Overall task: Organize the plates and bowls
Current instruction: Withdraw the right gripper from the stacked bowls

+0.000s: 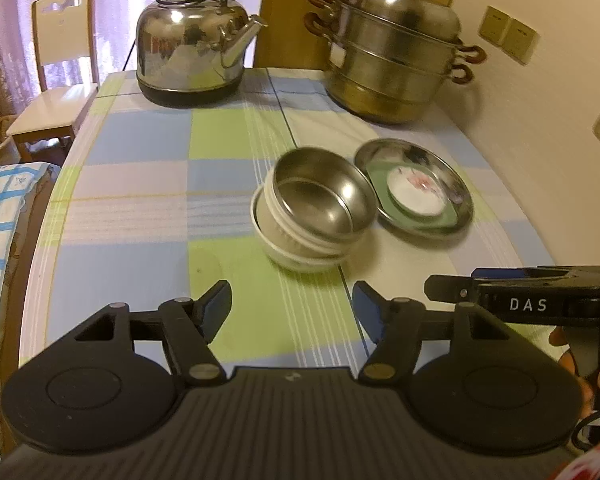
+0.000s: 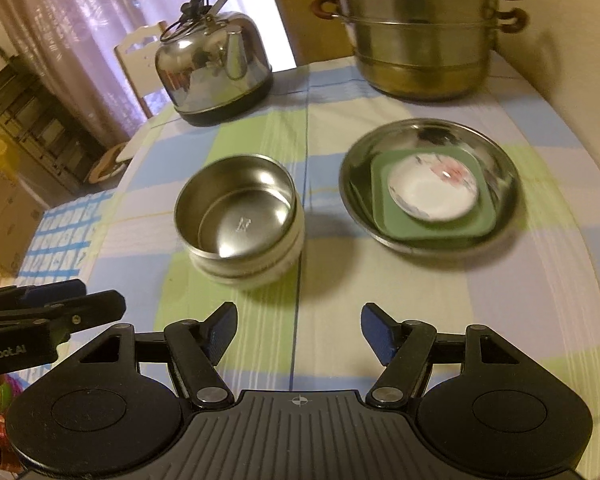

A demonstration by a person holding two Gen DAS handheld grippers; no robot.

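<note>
Checked tablecloth (image 2: 260,128), stacked bowls (image 2: 240,216) just beyond both spread, empty tongs (image 2: 296,328).

1. A steel bowl (image 2: 236,210) sits nested upright in what appear to be two stacked white bowls (image 2: 278,268).
2. Just beside it, a steel plate (image 2: 428,184) holds a green square plate (image 2: 432,200) topped by a flowered white saucer (image 2: 434,188).

Glossy steel bowl (image 2: 236,210), shiny metal plate (image 2: 428,184), matt green plastic tray (image 2: 432,220), checked cloth (image 2: 380,320)
</note>
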